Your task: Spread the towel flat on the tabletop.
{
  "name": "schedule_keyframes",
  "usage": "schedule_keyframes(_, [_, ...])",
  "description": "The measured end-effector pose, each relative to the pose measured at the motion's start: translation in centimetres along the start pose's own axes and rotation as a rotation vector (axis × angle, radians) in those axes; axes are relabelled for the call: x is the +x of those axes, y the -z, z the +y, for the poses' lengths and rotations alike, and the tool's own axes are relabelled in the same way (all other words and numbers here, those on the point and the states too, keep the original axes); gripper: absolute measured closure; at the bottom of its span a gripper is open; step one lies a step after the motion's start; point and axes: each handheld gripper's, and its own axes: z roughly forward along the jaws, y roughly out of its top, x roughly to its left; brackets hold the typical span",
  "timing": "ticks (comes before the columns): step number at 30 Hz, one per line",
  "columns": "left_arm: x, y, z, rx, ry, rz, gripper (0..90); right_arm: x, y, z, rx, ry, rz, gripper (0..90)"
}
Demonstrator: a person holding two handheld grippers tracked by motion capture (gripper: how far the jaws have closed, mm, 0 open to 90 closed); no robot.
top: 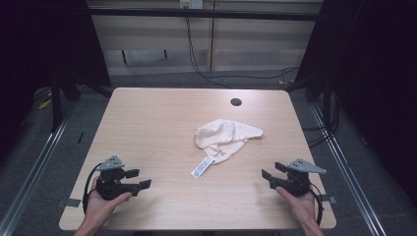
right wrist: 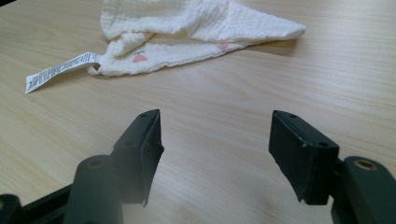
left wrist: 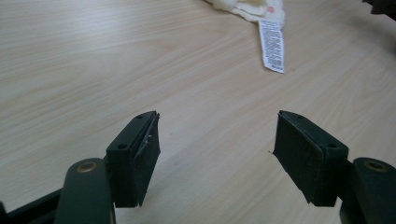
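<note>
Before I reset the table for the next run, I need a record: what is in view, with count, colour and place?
cloth: one, cream with small pink prints, crumpled, a little right of the table's middle
tag: one, white with print, on the cloth's near left corner, flat on the table
table: one, light wood
hole: one, dark, round, far side of the tabletop
cables: several, black, floor beyond the table
left gripper: one, black, near left, open, holding nothing
right gripper: one, black, near right, open, holding nothing
</note>
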Motion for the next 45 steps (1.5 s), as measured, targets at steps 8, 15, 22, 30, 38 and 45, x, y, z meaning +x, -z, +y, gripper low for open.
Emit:
schedule_keyframes(8, [0.3,-0.6,0.1,0.021,-0.013,-0.016,31.0,0.2,-0.8,0.2,0.047,-0.001,0.073,46.0])
schedule_keyframes(15, [0.2,-0.5,-0.1,0.021,-0.022,-0.036,30.7,0.4,-0.8,0.3,0.065,0.015,0.107,54.9])
schedule_keyframes(22, [0.3,0.1,-0.5,0.000,-0.012,-0.047,28.1,2.3,0.7,1.8,0.015,-0.013,0.240,50.7])
schedule_keyframes(30, [0.5,-0.4,-0.2,0.019,-0.013,-0.036,28.0,2.2,-1.1,2.8,0.100,0.067,0.284,44.4])
schedule_keyframes(38, [0.3,-0.4,-0.2,0.024,-0.032,-0.028,29.4,2.7,-2.7,5.1,0.137,0.094,0.314,42.9])
schedule_keyframes(45, [0.1,-0.8,-0.2,0.041,-0.048,-0.030,28.9,2.7,-5.3,7.5,0.147,0.121,0.329,33.8])
